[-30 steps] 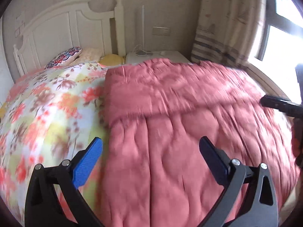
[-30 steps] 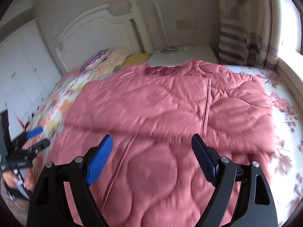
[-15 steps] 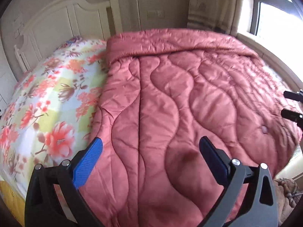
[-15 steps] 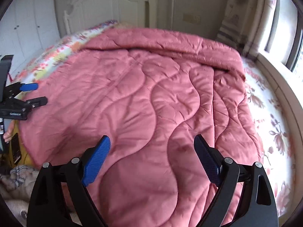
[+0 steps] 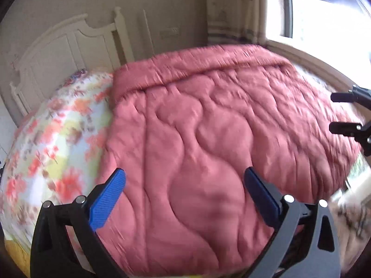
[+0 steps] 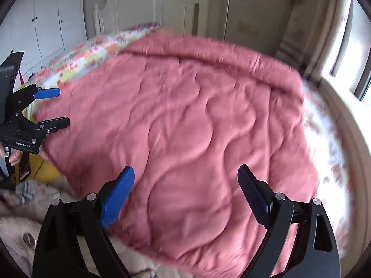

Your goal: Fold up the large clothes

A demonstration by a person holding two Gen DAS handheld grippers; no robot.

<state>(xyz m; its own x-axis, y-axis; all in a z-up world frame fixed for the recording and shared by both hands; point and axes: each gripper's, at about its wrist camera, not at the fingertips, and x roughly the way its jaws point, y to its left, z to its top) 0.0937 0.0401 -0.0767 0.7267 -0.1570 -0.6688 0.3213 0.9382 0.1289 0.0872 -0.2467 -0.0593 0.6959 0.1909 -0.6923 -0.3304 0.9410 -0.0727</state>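
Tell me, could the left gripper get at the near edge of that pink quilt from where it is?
Probably yes: the left gripper is open above the pink quilt, with nothing between it and the near edge.

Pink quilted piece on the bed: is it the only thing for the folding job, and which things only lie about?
For the job:
- pink quilted piece
- left gripper, open
- right gripper, open

Only lying about:
- floral bedsheet
- white headboard
- beige fuzzy garment
- curtain
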